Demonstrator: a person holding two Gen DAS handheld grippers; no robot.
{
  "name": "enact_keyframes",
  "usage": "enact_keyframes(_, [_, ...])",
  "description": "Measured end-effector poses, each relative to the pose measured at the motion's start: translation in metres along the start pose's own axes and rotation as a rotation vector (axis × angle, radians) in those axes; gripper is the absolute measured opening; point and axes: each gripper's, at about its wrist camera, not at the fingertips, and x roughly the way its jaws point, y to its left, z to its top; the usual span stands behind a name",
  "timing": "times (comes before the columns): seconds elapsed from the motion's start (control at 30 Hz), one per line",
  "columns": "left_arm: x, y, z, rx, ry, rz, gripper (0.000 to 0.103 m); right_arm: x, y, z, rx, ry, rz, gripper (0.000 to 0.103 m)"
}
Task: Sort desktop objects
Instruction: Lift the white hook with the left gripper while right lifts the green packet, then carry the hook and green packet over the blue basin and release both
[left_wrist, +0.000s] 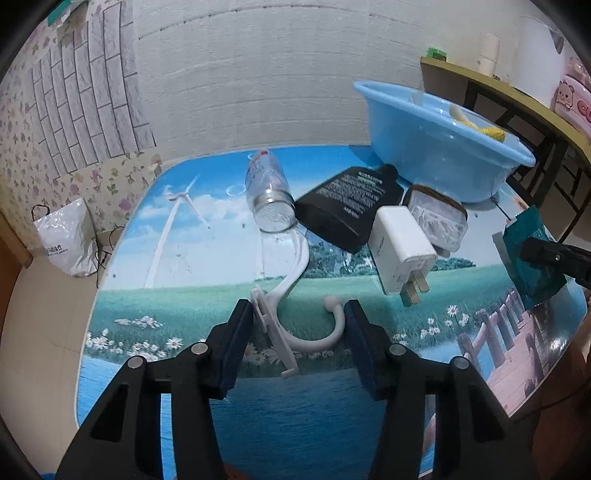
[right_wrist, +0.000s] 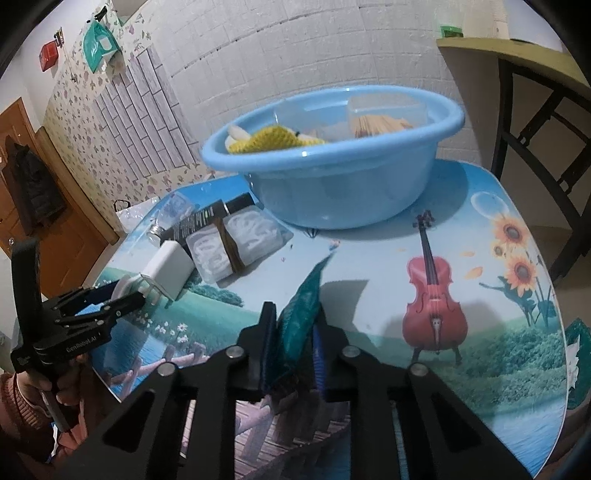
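My left gripper (left_wrist: 298, 312) is open around the curved end of a white plastic hook (left_wrist: 295, 291) lying on the table; its fingers stand on either side without pinching it. My right gripper (right_wrist: 293, 325) is shut on a teal foil sachet (right_wrist: 301, 310), held above the table; the sachet also shows in the left wrist view (left_wrist: 528, 251). A blue basin (right_wrist: 332, 173) at the back holds a yellow knitted toy (right_wrist: 271, 142) and a clear box (right_wrist: 386, 114). A white charger (left_wrist: 400, 251), a black tube (left_wrist: 351, 203), a clear jar (left_wrist: 269, 192) and a banded clear box (left_wrist: 439, 218) lie in a cluster.
The table (right_wrist: 480, 295) has a glossy printed landscape top. A wooden shelf (left_wrist: 517, 96) stands at the right with cups and a pink box. A white bag (left_wrist: 66, 240) sits on the floor at the left, by the wall.
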Motion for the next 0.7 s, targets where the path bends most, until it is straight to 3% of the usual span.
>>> enact_keyframes(0.17, [-0.014, 0.001, 0.007, -0.005, -0.042, 0.009, 0.05, -0.008, 0.003, 0.005, -0.016, -0.022, 0.011, 0.009])
enact_keyframes(0.43, [-0.042, 0.002, 0.025, -0.014, -0.115, -0.001, 0.05, -0.021, 0.007, 0.014, -0.031, -0.059, 0.012, 0.009])
enact_keyframes(0.7, [-0.065, -0.009, 0.049, 0.008, -0.179, -0.043, 0.05, -0.043, 0.015, 0.032, -0.053, -0.119, 0.069, 0.009])
